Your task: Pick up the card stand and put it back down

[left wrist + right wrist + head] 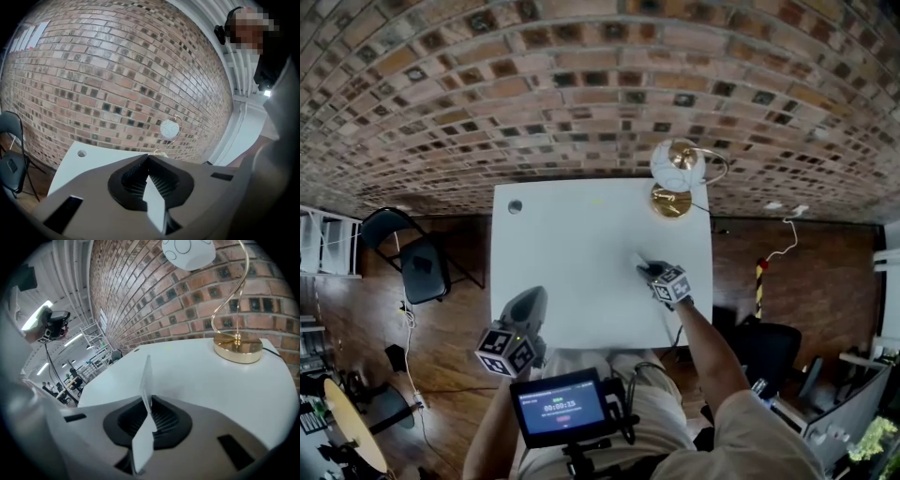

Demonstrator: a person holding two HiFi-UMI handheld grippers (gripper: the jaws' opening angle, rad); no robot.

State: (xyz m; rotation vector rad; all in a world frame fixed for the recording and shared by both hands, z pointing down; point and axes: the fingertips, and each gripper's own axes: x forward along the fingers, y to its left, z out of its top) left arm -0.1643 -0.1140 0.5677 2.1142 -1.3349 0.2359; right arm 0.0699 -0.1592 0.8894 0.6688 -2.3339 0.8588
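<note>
Head view: my right gripper (649, 271) is over the white surface (581, 234), in front of the gold-footed lamp (677, 169). The clear card stand (639, 260) pokes out of its fingers toward the lamp. My left gripper (534, 294) hangs at the surface's edge farthest from the lamp.

Left gripper view: my fingers are tip to tip with nothing gripped, and the lamp (168, 129) is well ahead, a little right.

Right gripper view: my fingers are clamped on the card stand (147, 378), a thin sheet edge-on. The lamp base (237, 347) sits ahead to the right. I can't tell whether the stand touches the surface.
</note>
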